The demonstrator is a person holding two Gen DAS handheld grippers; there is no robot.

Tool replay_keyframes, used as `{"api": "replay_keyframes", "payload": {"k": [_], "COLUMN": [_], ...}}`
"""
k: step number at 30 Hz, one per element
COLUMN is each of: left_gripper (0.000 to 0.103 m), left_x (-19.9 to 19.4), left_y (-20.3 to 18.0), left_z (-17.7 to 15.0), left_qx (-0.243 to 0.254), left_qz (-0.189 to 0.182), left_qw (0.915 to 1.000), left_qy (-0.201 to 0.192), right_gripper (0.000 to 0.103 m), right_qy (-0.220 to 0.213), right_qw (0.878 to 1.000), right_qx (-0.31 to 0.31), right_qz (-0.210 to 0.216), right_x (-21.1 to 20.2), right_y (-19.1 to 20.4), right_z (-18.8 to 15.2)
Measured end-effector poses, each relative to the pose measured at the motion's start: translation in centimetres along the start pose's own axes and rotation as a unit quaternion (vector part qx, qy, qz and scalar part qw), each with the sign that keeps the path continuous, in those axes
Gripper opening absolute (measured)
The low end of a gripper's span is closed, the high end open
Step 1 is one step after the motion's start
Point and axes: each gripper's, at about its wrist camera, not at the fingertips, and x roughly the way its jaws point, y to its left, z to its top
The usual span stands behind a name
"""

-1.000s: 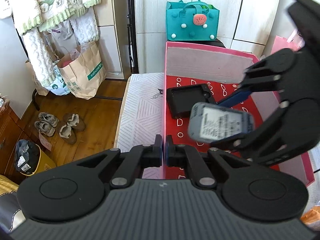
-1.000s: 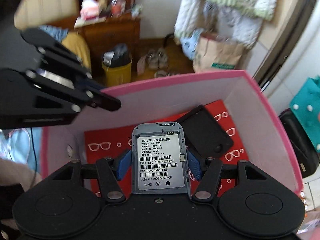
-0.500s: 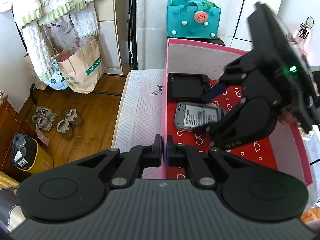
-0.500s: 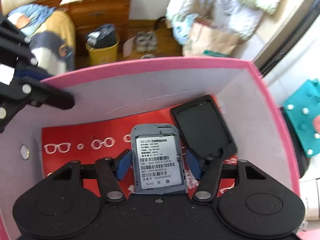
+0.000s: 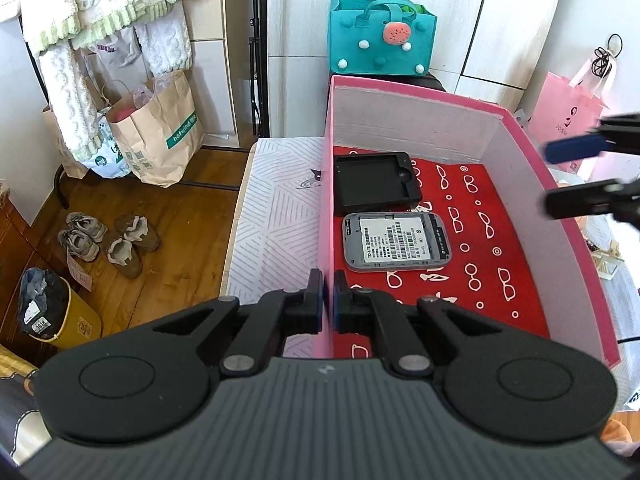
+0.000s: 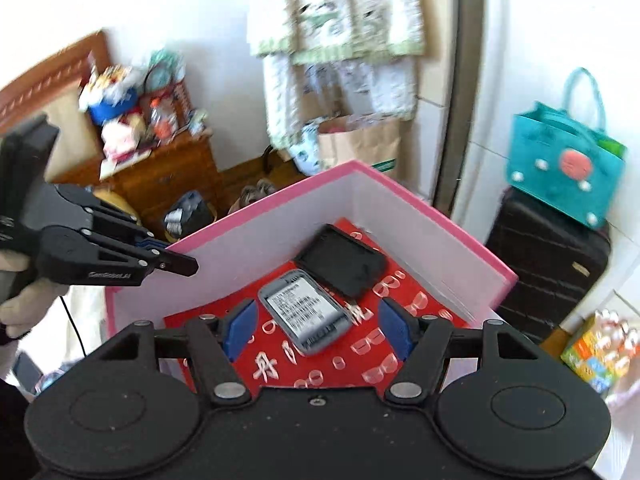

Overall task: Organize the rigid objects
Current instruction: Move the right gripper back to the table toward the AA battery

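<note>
A grey pocket router (image 5: 396, 246) lies label up on the red floor of the pink box (image 5: 560, 200), just in front of a black tray-like case (image 5: 376, 184). My left gripper (image 5: 329, 304) is shut on the box's left wall near its front corner. My right gripper (image 6: 316, 328) hovers above the box's right side; its jaws are opening and nothing is between them. In the right wrist view the router (image 6: 308, 312) and the case (image 6: 340, 268) lie below it, and the left gripper (image 6: 176, 266) pinches the box's wall (image 6: 400, 200). The right gripper (image 5: 578, 176) shows at the left wrist view's right edge.
The box rests on a striped white mattress (image 5: 280, 216). Behind it a teal felt bag (image 5: 382, 40) sits on a black suitcase (image 6: 548, 272). A paper bag (image 5: 156, 136), shoes (image 5: 108, 236) and a yellow bin (image 5: 52, 316) are on the wooden floor at left.
The right gripper lowered the router onto the box floor beside the black case, let go of it, and drew back up and out to the right. The left gripper kept still.
</note>
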Motion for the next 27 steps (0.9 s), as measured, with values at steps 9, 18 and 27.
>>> {"api": "replay_keyframes", "payload": {"k": [9, 18, 27], "left_gripper": [0.004, 0.004, 0.005], "left_x": [-0.2, -0.5, -1.2], "left_y": [-0.1, -1.0, -2.2], "left_z": [0.0, -0.1, -0.6], "left_qx": [0.005, 0.015, 0.035], "left_qz": [0.003, 0.021, 0.048], "left_qw": [1.0000, 0.9997, 0.9981], "left_qy": [-0.002, -0.005, -0.014], "right_gripper": [0.074, 0.074, 0.078], "right_qy": [-0.042, -0.069, -0.096], "right_qw": [0.997, 0.992, 0.988], "right_qx": [0.055, 0.102, 0.115], "right_qz": [-0.028, -0.038, -0.046], "right_x": [-4.7, -5.8, -5.2], "right_y": [-1.2, -1.6, -1.5], "right_z": [-4.9, -9.6, -13.2]}}
